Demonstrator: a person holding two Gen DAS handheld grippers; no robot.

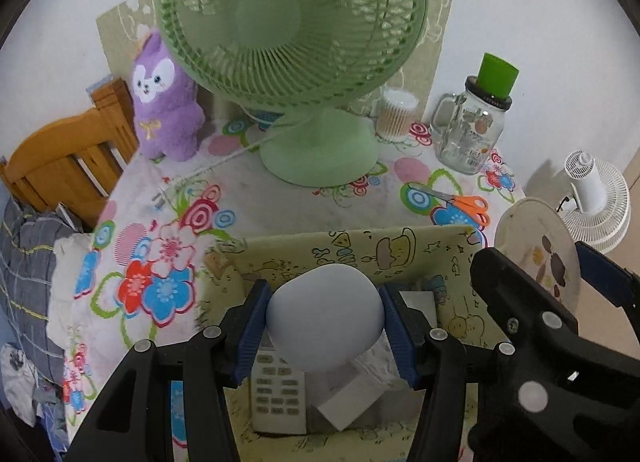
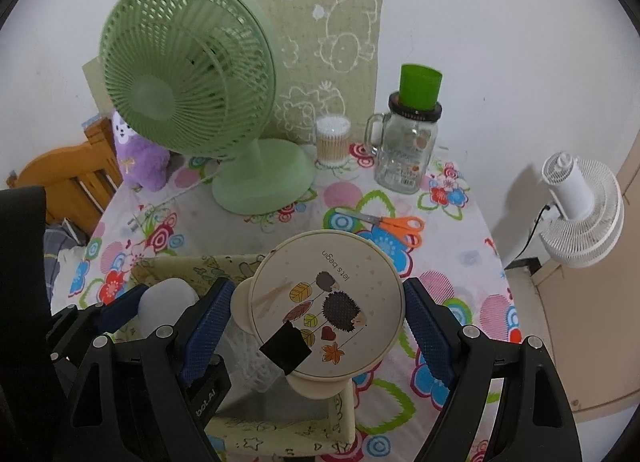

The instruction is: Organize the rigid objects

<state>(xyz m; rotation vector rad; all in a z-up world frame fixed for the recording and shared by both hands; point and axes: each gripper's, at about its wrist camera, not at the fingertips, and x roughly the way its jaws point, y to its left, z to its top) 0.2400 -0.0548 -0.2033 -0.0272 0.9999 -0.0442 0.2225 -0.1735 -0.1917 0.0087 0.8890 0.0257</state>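
My left gripper [image 1: 324,326] is shut on a pale blue egg-shaped object [image 1: 325,316] and holds it over a yellow-green fabric box [image 1: 400,250] with cartoon prints. In the box lie a white remote control [image 1: 278,390] and a small white box [image 1: 352,398]. My right gripper [image 2: 316,326] is shut on a round cream lid [image 2: 326,304] with a hedgehog picture, held over the box's right side [image 2: 344,402]. The egg-shaped object [image 2: 168,302] and my left gripper show at the left of the right wrist view. The lid [image 1: 538,258] and my right gripper show at the right of the left wrist view.
On the floral tablecloth [image 1: 280,205] stand a green desk fan [image 1: 304,61], a purple plush toy [image 1: 164,97], a tub of cotton swabs [image 1: 396,113] and a glass jar mug [image 1: 468,129] with a green cup on top. Orange scissors [image 1: 460,201] lie behind the box. A white fan [image 2: 580,209] stands off the table's right edge.
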